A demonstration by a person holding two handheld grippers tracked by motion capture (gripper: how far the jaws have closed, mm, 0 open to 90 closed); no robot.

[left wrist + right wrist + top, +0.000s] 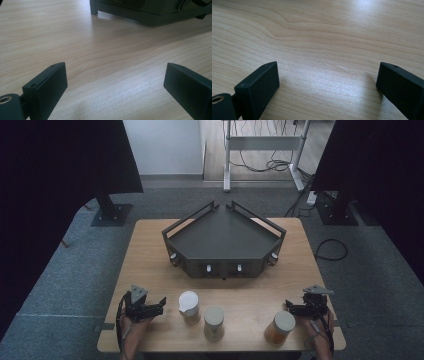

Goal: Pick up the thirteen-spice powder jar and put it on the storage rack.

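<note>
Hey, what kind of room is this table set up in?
Probably a lab or recording studio, not a home: black curtains flank the wooden table, stands on grey carpet, cables trail across the floor behind, beside a white desk frame.

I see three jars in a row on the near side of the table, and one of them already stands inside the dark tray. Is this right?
Not quite. In the high view the dark tray holds nothing; all three jars, white-lidded, middle and orange-filled, stand on the table in front of it.
</note>
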